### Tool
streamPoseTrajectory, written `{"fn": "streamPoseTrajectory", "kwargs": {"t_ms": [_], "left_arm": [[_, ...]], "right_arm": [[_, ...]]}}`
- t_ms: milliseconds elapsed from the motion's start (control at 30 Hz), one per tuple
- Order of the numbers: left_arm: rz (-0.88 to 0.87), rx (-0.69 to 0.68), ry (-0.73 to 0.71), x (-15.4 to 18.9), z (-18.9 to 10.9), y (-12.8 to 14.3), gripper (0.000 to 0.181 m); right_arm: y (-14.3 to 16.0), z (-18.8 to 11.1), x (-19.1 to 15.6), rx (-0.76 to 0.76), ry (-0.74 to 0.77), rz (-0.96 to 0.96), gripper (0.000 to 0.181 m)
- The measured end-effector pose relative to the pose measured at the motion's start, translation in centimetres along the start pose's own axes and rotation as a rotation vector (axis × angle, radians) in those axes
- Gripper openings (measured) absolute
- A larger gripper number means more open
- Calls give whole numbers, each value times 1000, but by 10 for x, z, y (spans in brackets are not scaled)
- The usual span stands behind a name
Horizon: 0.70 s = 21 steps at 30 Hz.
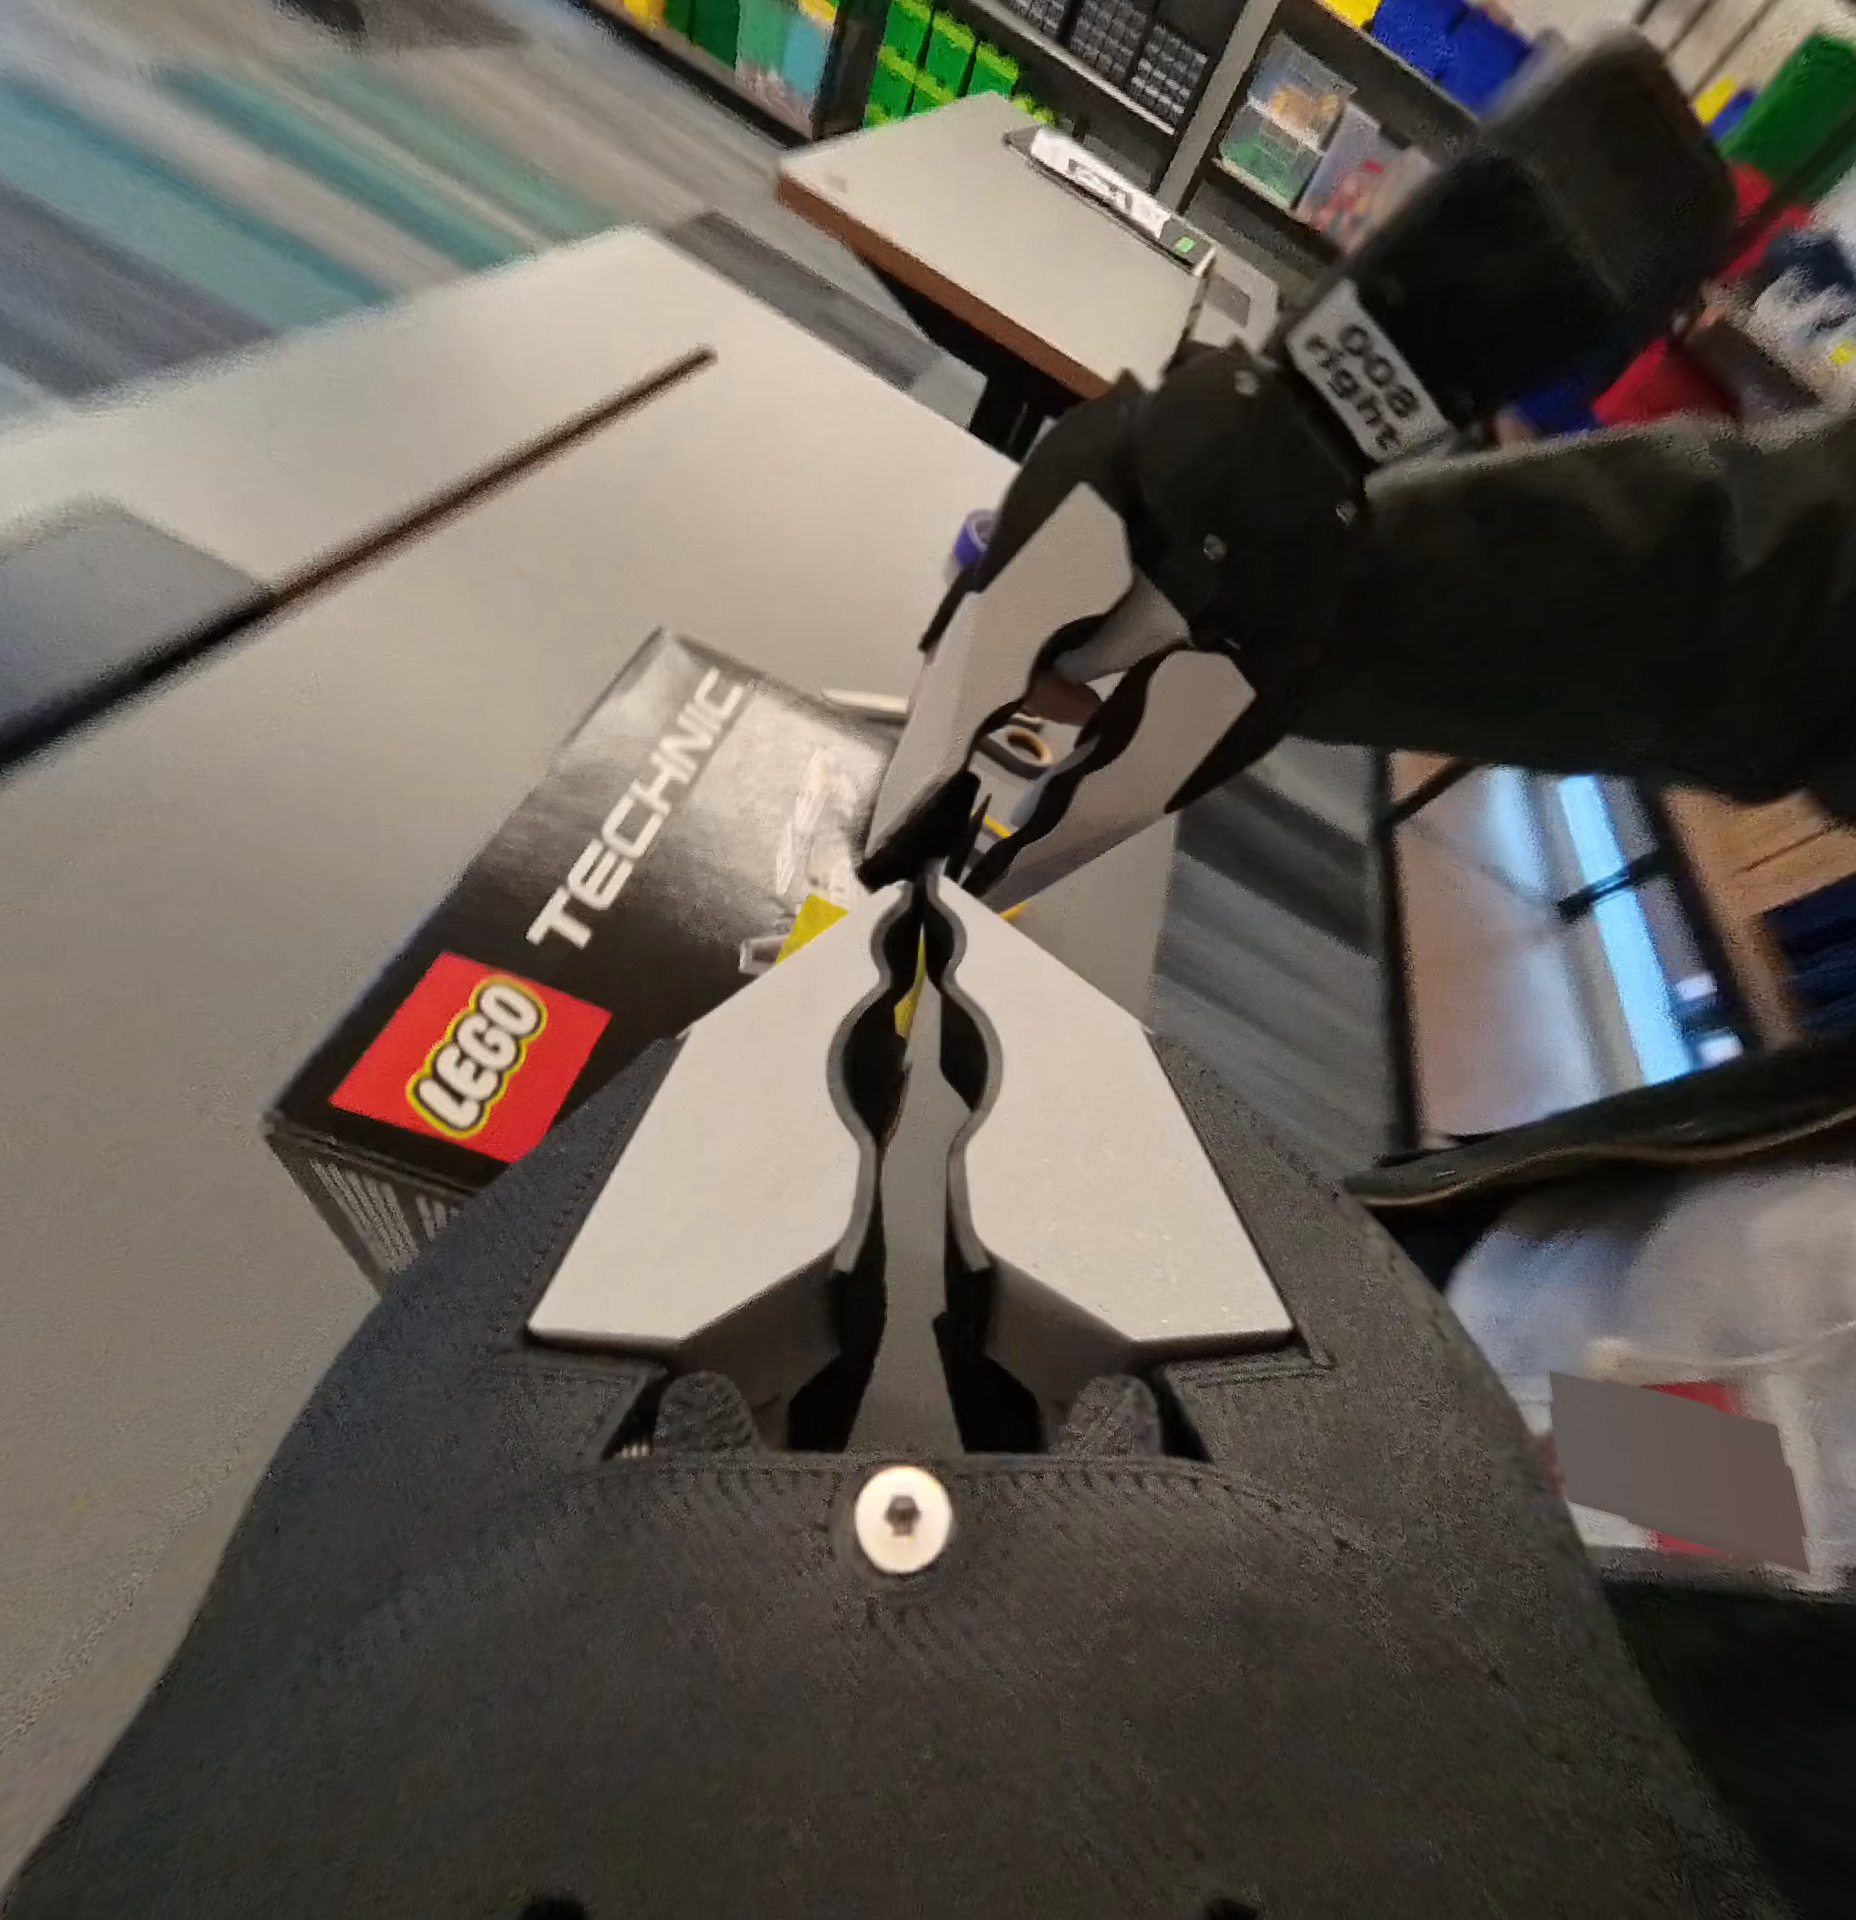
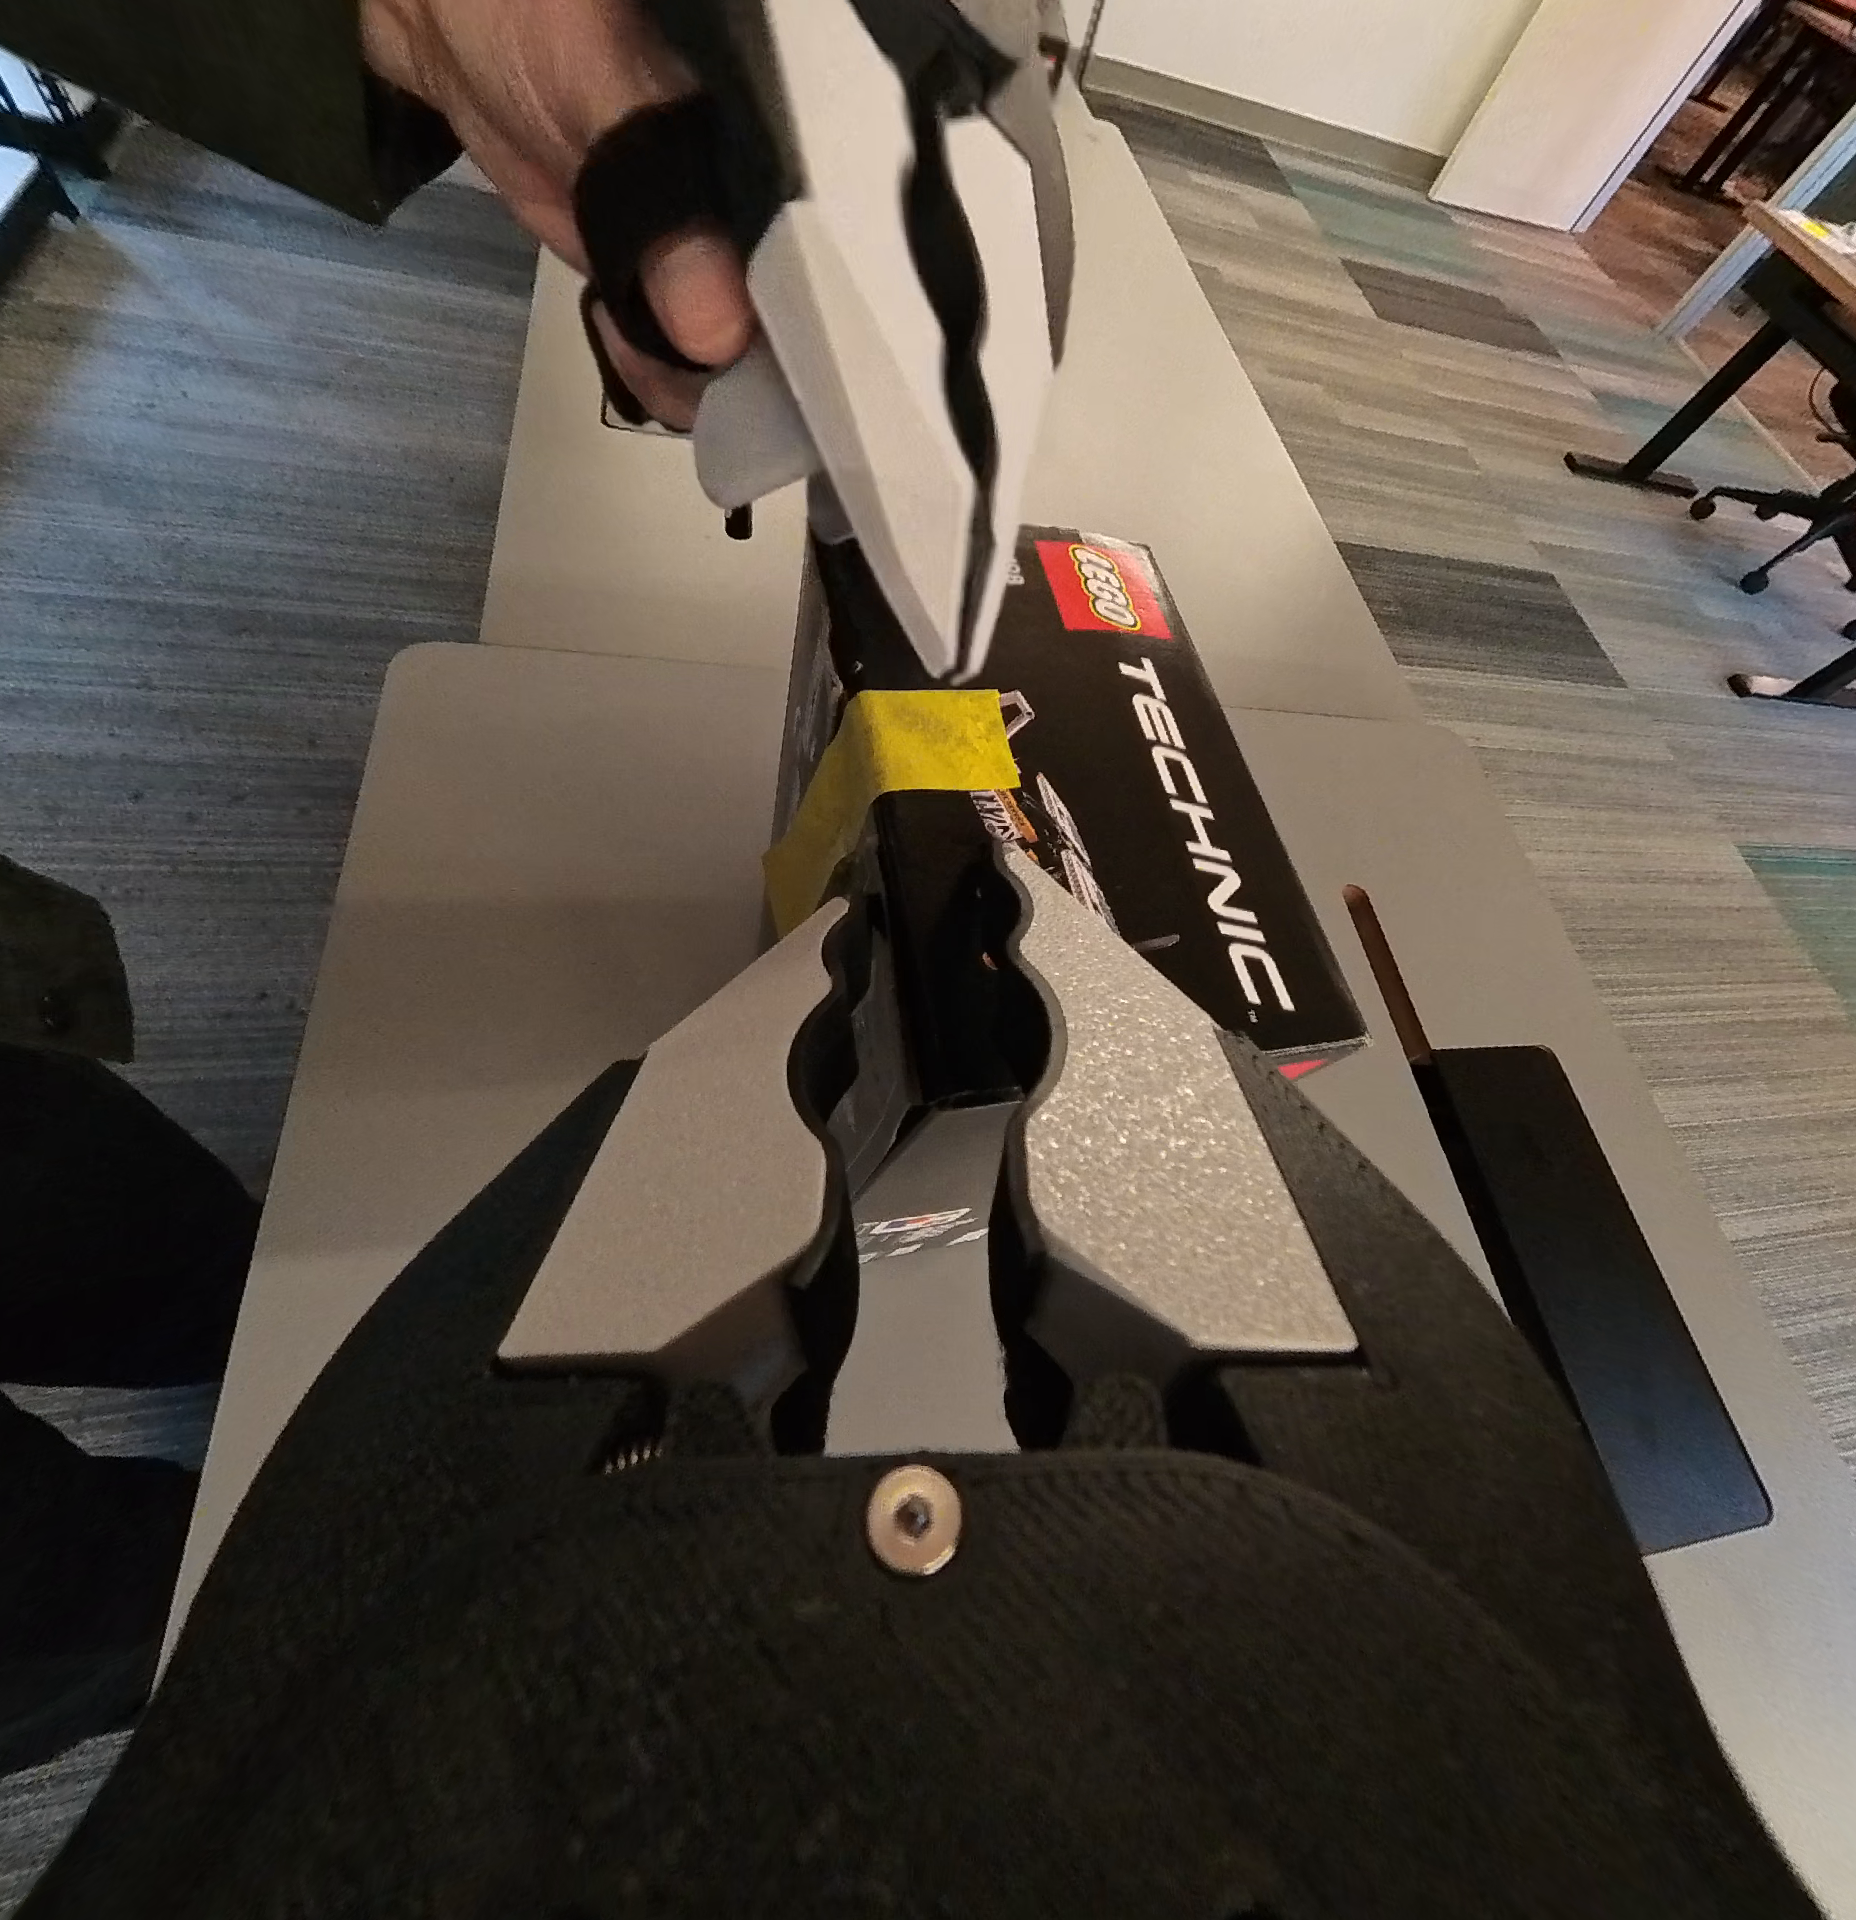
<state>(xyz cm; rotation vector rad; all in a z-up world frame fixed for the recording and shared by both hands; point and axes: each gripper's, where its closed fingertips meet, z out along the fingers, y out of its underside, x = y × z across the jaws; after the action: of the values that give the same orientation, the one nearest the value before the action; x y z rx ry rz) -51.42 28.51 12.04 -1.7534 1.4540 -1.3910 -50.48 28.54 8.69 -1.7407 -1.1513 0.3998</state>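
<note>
A black toy box (image 2: 1194, 831) lies on the grey table (image 2: 550, 883), with a strip of yellow tape (image 2: 924, 743) folded over its long edge. My right gripper (image 2: 924, 883) is shut on the near end of the box, with that edge between its pads. It also shows in the left wrist view (image 1: 939, 847). My left gripper (image 1: 924, 888) is shut. In the right wrist view it (image 2: 960, 670) comes down from above, with its tips at the far edge of the tape. The tape (image 1: 810, 920) shows yellow beside and behind its fingers. Whether the tips pinch the tape cannot be told.
A black mat (image 2: 1589, 1299) and a brown stick (image 2: 1386, 966) lie on the table to the right of the box. A person's hand (image 2: 550, 135) holds the left gripper. Another table (image 1: 1007, 239) and shelves of coloured bins (image 1: 934, 62) stand behind. Carpet surrounds the table.
</note>
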Motion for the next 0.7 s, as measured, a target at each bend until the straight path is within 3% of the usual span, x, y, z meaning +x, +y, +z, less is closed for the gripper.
{"fn": "streamPoseTrajectory", "kwargs": {"t_ms": [100,367,500,700], "left_arm": [[-245,-40,71,-2,3,0,0],[-572,-240,42,-3,6,13,0],[-787,-278,130,-6,11,16,0],[-794,-298,161,-7,10,18,0]], "right_arm": [[0,0,0,4,2,2,22],[-1,0,1,8,4,-2,22],[-1,0,1,11,3,-2,22],[-2,0,1,15,11,-20,22]]}}
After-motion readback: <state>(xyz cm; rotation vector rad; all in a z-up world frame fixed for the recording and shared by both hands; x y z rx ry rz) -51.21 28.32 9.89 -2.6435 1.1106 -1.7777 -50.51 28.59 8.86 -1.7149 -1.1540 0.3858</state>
